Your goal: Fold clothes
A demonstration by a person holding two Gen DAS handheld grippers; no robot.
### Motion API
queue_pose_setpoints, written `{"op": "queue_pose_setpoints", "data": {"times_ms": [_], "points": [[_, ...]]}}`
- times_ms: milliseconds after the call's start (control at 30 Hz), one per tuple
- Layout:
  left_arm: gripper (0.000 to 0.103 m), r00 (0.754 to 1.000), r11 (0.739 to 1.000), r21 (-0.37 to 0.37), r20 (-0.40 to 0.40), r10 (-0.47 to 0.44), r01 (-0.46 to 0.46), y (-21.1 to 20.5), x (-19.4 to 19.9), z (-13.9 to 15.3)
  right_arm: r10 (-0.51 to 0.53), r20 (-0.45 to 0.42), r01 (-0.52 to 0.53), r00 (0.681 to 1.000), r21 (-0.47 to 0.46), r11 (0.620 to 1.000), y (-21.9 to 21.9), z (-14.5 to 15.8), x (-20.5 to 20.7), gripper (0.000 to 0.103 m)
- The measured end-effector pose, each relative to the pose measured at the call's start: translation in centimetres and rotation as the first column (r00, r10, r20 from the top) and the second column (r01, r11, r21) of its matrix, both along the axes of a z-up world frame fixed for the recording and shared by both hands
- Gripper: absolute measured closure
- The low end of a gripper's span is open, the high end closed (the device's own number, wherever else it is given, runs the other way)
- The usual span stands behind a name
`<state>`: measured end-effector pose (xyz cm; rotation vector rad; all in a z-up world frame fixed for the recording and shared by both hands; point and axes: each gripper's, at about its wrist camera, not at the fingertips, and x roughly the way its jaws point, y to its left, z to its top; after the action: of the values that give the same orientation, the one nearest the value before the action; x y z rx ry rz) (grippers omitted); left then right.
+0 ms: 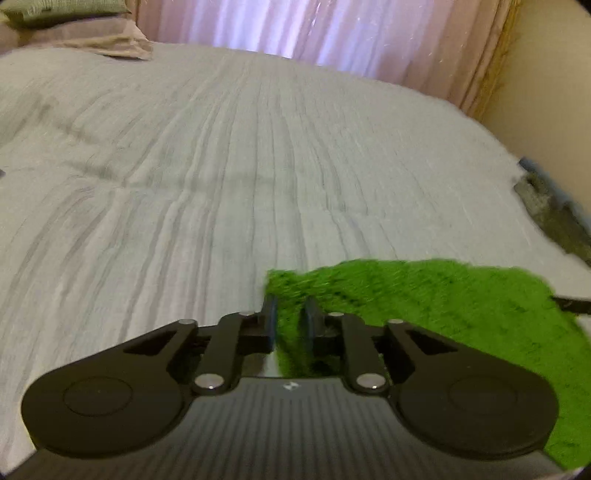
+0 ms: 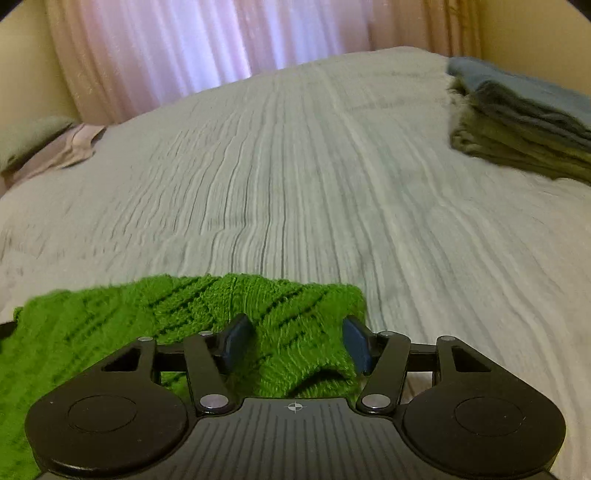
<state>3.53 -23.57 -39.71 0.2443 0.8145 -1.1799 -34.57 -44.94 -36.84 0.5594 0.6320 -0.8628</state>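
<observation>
Green knit garment (image 1: pixel 424 314) lies at the near edge of the bed (image 1: pixel 221 166), stretched between the two grippers. Left gripper (image 1: pixel 290 325): jaws nearly closed, pinching a ridge of the knit at its left corner. Right gripper (image 2: pixel 295 345): jaws wider apart, a bunched fold of knit between the pads; firm grip or not, cannot tell. Likely both hold one edge so the piece can be carried flat and folded over. Knit is bright green, chunky, ribbed, slightly rumpled. Folded stack (image 2: pixel 524 125) of dark cloths sits far right; pillows (image 1: pixel 74 33) far left.
</observation>
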Motion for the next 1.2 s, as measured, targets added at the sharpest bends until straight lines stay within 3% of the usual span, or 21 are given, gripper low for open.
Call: {"op": "queue_pose_setpoints", "data": {"times_ms": [100,233,333,433,500,567,700,867,967,1067,1200], "points": [[0.087,1.0,0.999,-0.038,-0.017,0.012,-0.012,2.0,-0.4,1.8,-0.024,0.004,0.024,1.0,-0.051,0.998,2.8,2.7,-1.4,0.045],[0.09,1.0,0.997,-0.071,0.0,-0.027,0.027,5.4,-2.7,4.8,0.051,0.102,-0.046,0.994,-0.055,0.997,9.0,5.4,-4.1,0.045],[0.09,0.994,0.991,-0.077,0.002,-0.107,0.107,8.5,-6.2,5.7,0.127,0.137,-0.123,0.982,-0.038,0.992,13.9,5.5,-5.2,0.046],[0.09,0.983,0.981,-0.059,0.002,-0.185,0.185,10.8,-9.7,4.9,0.162,0.076,-0.161,0.984,-0.018,0.987,17.4,3.8,-5.2,0.046],[0.089,0.979,0.979,-0.009,0.009,-0.205,0.205,11.7,-11.6,3.5,0.149,0.0,-0.149,0.989,-0.004,0.989,18.1,1.6,-5.2,0.046],[0.09,0.982,0.983,0.045,0.047,-0.181,0.178,12.4,-13.1,2.1,0.13,-0.009,-0.13,0.991,-0.022,0.991,18.8,1.3,-5.5,0.046],[0.092,0.983,0.987,0.039,0.097,-0.157,0.154,13.8,-14.6,3.2,0.063,0.009,-0.062,0.998,-0.054,0.997,20.0,3.0,-5.8,0.045],[0.091,0.979,0.981,-0.042,0.088,-0.183,0.187,14.3,-16.0,5.1,0.093,0.047,-0.087,0.995,-0.113,0.99,21.0,3.1,-4.4,0.045],[0.086,0.971,0.975,0.003,0.094,-0.222,0.222,12.9,-17.5,3.6,0.063,-0.025,-0.065,0.998,-0.063,0.996,20.9,0.3,-3.2,0.045],[0.086,0.981,0.983,0.043,0.079,-0.18,0.177,12.8,-18.0,2.1,0.042,-0.03,-0.044,0.999,-0.053,0.998,22.0,1.1,-3.5,0.045],[0.086,0.984,0.987,0.077,0.093,-0.149,0.143,14.1,-18.7,3.6,0.017,-0.019,-0.018,1.0,-0.03,0.999,23.6,2.6,-4.3,0.041]]}}
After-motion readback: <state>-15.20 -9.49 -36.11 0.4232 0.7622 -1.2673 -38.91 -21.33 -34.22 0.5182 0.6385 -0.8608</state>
